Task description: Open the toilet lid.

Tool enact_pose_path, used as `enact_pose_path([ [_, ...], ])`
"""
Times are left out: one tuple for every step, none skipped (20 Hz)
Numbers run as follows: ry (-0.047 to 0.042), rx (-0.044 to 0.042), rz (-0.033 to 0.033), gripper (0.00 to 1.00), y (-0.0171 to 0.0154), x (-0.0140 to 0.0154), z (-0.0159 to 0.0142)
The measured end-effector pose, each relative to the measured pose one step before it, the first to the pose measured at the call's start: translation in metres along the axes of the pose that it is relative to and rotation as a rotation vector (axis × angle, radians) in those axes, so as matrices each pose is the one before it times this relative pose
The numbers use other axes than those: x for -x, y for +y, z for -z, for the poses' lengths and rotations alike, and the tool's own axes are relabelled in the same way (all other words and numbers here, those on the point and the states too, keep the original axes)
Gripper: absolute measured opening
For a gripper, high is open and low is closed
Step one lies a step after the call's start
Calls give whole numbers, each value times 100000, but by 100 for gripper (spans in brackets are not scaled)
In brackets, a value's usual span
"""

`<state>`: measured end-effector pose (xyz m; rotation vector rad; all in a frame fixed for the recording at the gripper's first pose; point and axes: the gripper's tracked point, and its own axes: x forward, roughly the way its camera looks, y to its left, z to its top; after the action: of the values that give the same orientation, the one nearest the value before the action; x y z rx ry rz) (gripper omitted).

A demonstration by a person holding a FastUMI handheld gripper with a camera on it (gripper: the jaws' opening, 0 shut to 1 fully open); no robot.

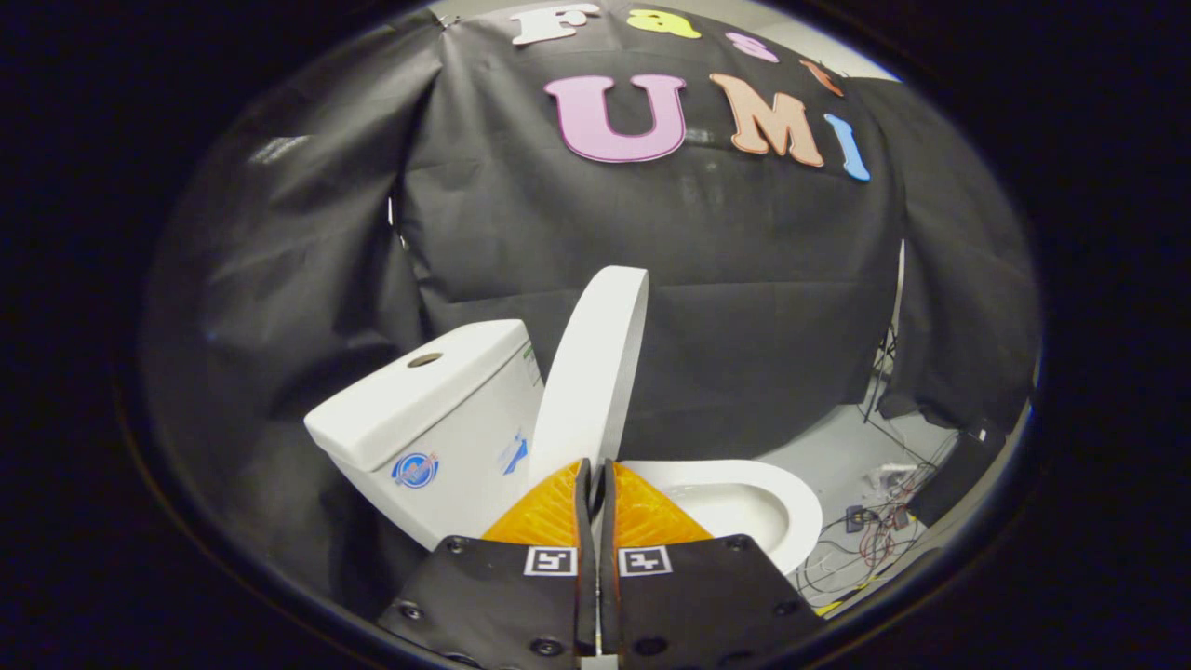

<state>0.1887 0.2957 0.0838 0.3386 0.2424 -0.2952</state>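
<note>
**Lid raised nearly upright, pinched at its edge**

The toilet lid [595, 372] stands almost vertical, seen edge-on, rising from the back of the bowl [744, 498] just beside the cistern [437, 409]. It has not yet come to rest against the cistern's front face; a narrow gap seems to remain between them, though the fisheye bend makes that hard to judge.

The gripper [595, 475] sits at the lower rim of the lid, its two orange fingers [549, 512] drawn close together with only a slim slit between them. The lid's edge runs straight down into that slit, so the fingers appear to be pinching the lid, but the contact itself is hidden behind the finger tips and I cannot be certain both pads press on it.

The seat and the open bowl lie just beyond the fingers to the right, with loose cables [875, 540] on the floor [837, 447] farther off.

The task looks close to done. The main risk, as I judge it, is letting go before the lid passes its balance point: it could then drop back onto the bowl with a slam. Pushing too hard the other way could knock it against the cistern. A thin pinch on smooth plastic may also slip.
</note>
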Motion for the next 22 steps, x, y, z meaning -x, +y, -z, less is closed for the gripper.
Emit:
enact_pose_path([
  [-613, 310, -367, 2, 337, -38, -203],
  [-554, 386, -204, 2, 416, -62, 37],
  [-393, 941, -7, 2, 384, -16, -64],
  [-595, 929, 167, 2, 333, 9, -112],
  [-640, 596, 635, 2, 245, -48, -122],
  [-926, 292, 603, 2, 245, 11, -138],
  [-552, 591, 221, 2, 339, -71, -63],
  [-814, 961, -36, 2, 454, -93, -59],
  [-243, 1227, 557, 2, 347, -88, -65],
  [-463, 761, 1477, 2, 207, 41, -53],
  [-776, 994, 1333, 2, 346, 8, -159],
  [-723, 1610, 639, 2, 609, 26, -35],
  [-818, 1774, 172, 2, 625, -47, -133],
  [-368, 3038, -245, 2, 625, 48, 33],
  [-51, 4093, -34, 2, 477, 42, -39],
  [-554, 2915, 403, 2, 423, -152, -70],
  [-485, 789, 219, 2, 220, 40, -167],
  [-868, -1106, -210, 2, 432, -42, -125],
  [-1340, -1151, -553, 5, 533, -63, -190],
  [-2291, 317, -3275, 7, 1038, -546, -119],
  [-2450, 3416, -986, 10, 518, -343, 114],
  [-2487, 2855, -912, 14, 585, 357, -617],
])
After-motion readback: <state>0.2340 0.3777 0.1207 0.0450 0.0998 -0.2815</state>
